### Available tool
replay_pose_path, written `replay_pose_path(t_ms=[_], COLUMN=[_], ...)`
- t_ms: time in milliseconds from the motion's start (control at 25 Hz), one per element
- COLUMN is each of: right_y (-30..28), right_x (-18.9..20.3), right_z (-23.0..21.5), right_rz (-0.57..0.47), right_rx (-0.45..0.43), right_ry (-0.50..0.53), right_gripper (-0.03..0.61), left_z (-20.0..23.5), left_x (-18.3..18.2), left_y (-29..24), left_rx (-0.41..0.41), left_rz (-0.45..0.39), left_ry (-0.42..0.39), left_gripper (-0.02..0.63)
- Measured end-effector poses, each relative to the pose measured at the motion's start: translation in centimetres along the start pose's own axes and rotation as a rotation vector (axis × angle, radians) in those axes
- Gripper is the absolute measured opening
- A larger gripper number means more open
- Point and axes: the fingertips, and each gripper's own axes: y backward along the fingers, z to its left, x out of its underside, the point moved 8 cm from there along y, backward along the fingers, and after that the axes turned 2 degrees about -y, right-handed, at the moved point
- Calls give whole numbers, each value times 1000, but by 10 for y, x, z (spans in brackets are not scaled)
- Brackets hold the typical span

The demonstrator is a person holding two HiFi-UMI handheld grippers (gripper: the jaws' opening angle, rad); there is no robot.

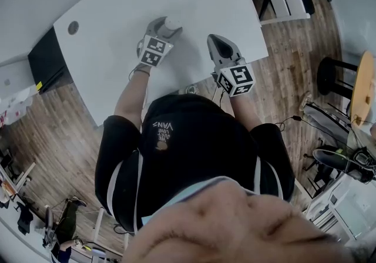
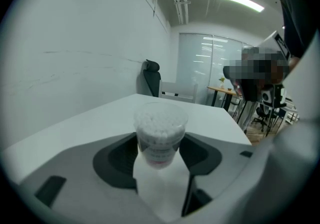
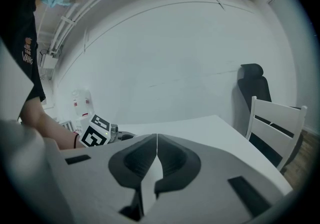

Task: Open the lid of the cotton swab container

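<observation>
Although a printed band runs round the cotton swab container [image 2: 160, 135], its lettering is too blurred in the left gripper view to read; only a pinkish mark shows low on it. The one legible piece of writing is "VANS" on the person's black shirt [image 1: 163, 130]. It shows upside down in the head view and again, partly, at the edge of the right gripper view.

The container stands upright on the white table [image 1: 111, 21] with its long axis vertical. The clear lid is uppermost and the white swab heads are packed just beneath it. It sits out in front of the person, well in from the table's edges.

The left gripper [image 1: 167, 27] has its jaws set wide on either side of the container's lower body. The dark pads [image 2: 117, 160] appear to press on both sides, so it reads as a grip on the container, though the contact lines are soft. The lid rises above the jaws.

The right gripper [image 3: 157, 143] is to the right, well apart from the container, with its jaws closed together and nothing between them. Its view catches the left gripper's marker cube [image 3: 95, 132] and a white chair [image 3: 277, 123] beside the table.
</observation>
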Motion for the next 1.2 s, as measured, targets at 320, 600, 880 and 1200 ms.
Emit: replay_pose_path(t_ms=[320,600,880,1200], right_y=[4,10,17,27], right_x=[-7,-10,-13,-15], right_z=[14,25,29,31], right_rz=[-33,-58,-78,-97], right_rx=[-43,-72,-88,-123], right_ry=[24,42,51,75], right_gripper=[12,12,12,12], left_z=[-2,-10,-21,-38], left_x=[-15,-23,-31,-38], left_y=[27,52,72,87], left_rx=[-39,-56,-63,-83], left_rz=[-23,-28,-30,-30], left_ry=[-10,-9,0,10], left_gripper=[265,265,265,265])
